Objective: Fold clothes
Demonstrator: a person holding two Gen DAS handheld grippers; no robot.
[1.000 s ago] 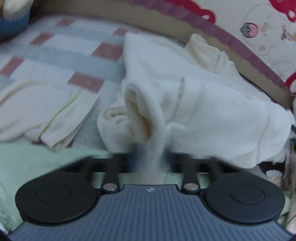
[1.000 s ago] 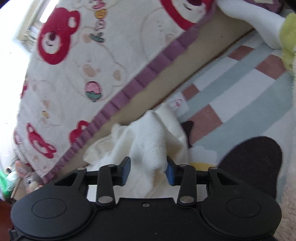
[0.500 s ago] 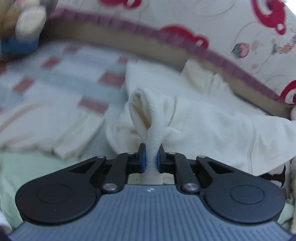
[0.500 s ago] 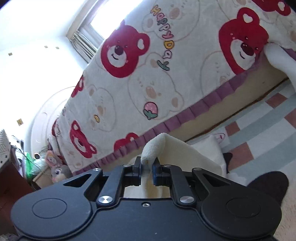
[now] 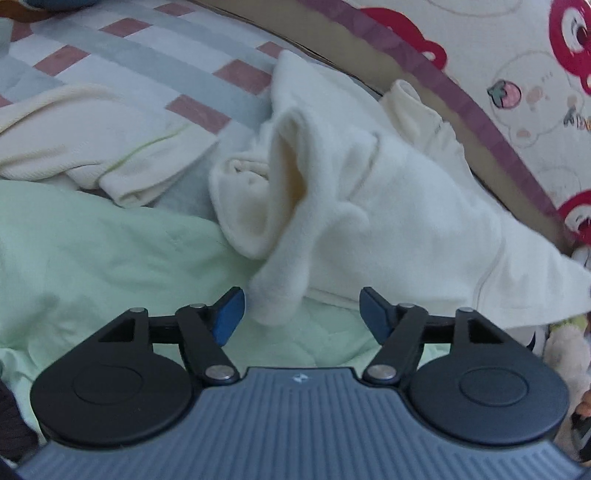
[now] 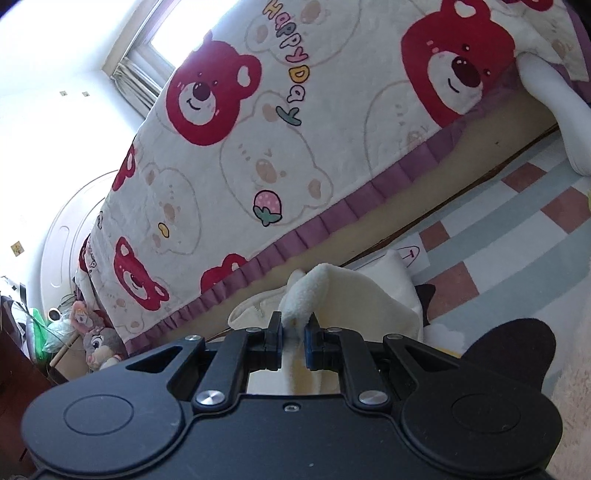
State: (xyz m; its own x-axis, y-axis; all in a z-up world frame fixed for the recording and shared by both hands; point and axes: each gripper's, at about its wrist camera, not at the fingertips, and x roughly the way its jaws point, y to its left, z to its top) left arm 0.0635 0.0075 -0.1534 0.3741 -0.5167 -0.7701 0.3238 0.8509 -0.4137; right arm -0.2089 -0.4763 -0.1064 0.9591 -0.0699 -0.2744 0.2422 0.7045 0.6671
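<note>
We look across a checked rug point(image 6: 554, 236) of grey-blue, white and dusty-pink squares toward a bed draped in a cream bedspread point(image 6: 295, 147) printed with red bears and edged in purple. Daylight floods through a window point(image 6: 173, 22) with a gathered curtain point(image 6: 136, 81); soft toys point(image 6: 92, 343) crowd the far corner.

left tool point(image 5: 301, 314): grey ribbed body, black arms, blue pads | right tool point(image 6: 293, 334): all-black body, silver screws

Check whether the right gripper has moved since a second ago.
Yes. The right gripper, shut on the cream fleece, has tilted up: the bear blanket now fills its view, less rug.
</note>
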